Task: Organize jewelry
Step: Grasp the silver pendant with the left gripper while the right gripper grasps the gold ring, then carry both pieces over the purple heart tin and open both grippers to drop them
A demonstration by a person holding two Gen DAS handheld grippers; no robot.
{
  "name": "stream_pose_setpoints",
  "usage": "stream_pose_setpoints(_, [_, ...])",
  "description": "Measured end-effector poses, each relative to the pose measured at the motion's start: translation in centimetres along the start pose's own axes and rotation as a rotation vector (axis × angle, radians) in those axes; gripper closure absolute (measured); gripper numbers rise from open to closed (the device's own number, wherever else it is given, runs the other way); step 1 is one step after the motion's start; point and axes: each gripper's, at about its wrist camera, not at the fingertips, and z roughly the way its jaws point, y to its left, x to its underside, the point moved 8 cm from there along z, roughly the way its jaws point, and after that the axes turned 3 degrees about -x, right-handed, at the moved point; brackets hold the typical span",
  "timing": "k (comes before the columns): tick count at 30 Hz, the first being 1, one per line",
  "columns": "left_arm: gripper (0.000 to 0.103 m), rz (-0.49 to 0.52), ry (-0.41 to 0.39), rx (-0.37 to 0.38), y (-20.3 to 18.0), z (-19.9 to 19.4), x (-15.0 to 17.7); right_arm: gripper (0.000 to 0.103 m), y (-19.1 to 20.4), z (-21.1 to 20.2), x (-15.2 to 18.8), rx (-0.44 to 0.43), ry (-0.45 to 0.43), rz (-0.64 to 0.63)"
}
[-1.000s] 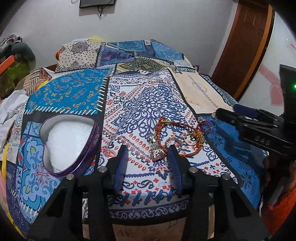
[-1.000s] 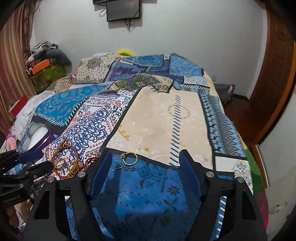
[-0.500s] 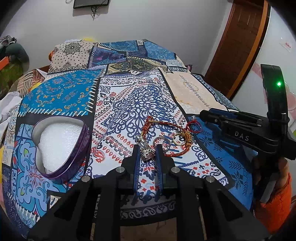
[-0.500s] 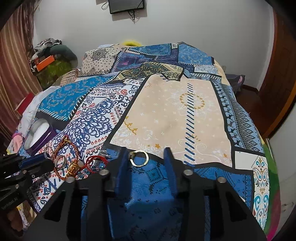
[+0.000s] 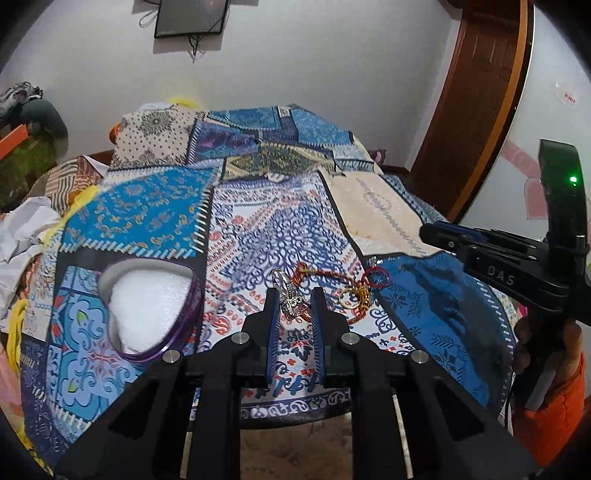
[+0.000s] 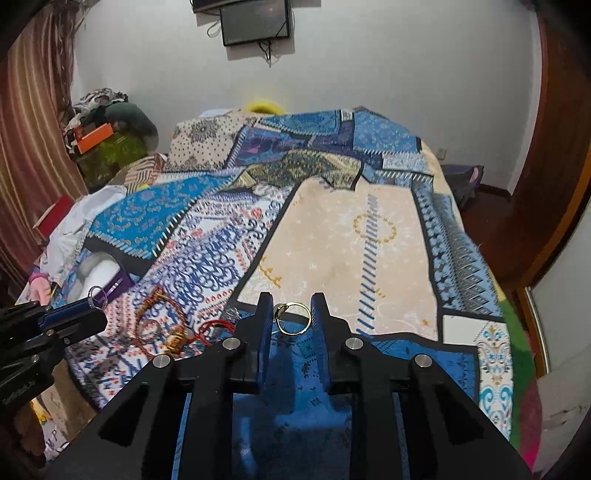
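Pinching a silver ring point(image 5: 286, 295), the left gripper point(image 5: 294, 295); right gripper point(image 6: 293, 301) seemingly clasping a gold ring point(image 6: 293, 318).

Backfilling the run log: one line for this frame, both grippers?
left gripper: shut on silver ring, lifted | right gripper: shut on gold ring | purple heart tin: open | bracelets: on bedspread

— Where's my left wrist view sitting?

— Low over the patchwork bedspread point(image 5: 155, 218), close in, facing the far wall and its dark screen point(image 5: 190, 16).

— My right one looks the same way, further right, nearer the door point(image 6: 561, 155). Both share the bangle pile point(image 5: 332, 291) point(image 6: 162, 325) and the heart-shaped box point(image 5: 147, 306).
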Motion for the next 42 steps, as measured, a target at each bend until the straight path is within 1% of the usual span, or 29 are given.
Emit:
stream_pose_setpoints(5, [0.088, -0.004, -0.044, -0.021, 0.9, -1.8, -1.0, 0.084, 1.1, -1.6, -1.2, 0.001, -0.042, -0.017])
stream_pose_setpoints(14, [0.088, -0.028, -0.128, -0.076, 3.7, -5.0, -2.6, 0.084, 5.0, -3.4, -3.5, -0.029, -0.114, -0.068])
stream_pose_setpoints(21, [0.087, -0.049, -0.194, -0.119, 6.9, -7.1, -3.9, 0.084, 8.9, -3.6, -5.1, -0.083, -0.155, -0.107])
stream_pose_setpoints(25, [0.087, -0.060, -0.211, -0.139, 8.7, -7.5, -4.4, 0.084, 11.3, -3.2, -5.6, -0.120, -0.163, -0.130])
stream_pose_setpoints(28, [0.088, -0.058, -0.212, -0.153, 10.0, -7.5, -4.4, 0.084, 13.5, -2.7, -5.9, -0.151, -0.162, -0.157])
stream_pose_setpoints(32, [0.088, -0.056, -0.196, -0.151, 11.5, -6.9, -3.9, 0.084, 16.0, -1.4, -6.0, -0.187, -0.145, -0.186])
stream_pose_setpoints(37, [0.088, -0.080, -0.138, -0.130, 13.1, -4.7, -2.6, 0.084, 18.4, 0.5, -5.5, -0.221, -0.098, -0.206])
stream_pose_setpoints(42, [0.088, -0.107, -0.069, -0.095, 13.9, -2.0, -0.9, 0.084, 19.9, 3.6, -3.9, -0.254, -0.014, -0.190])
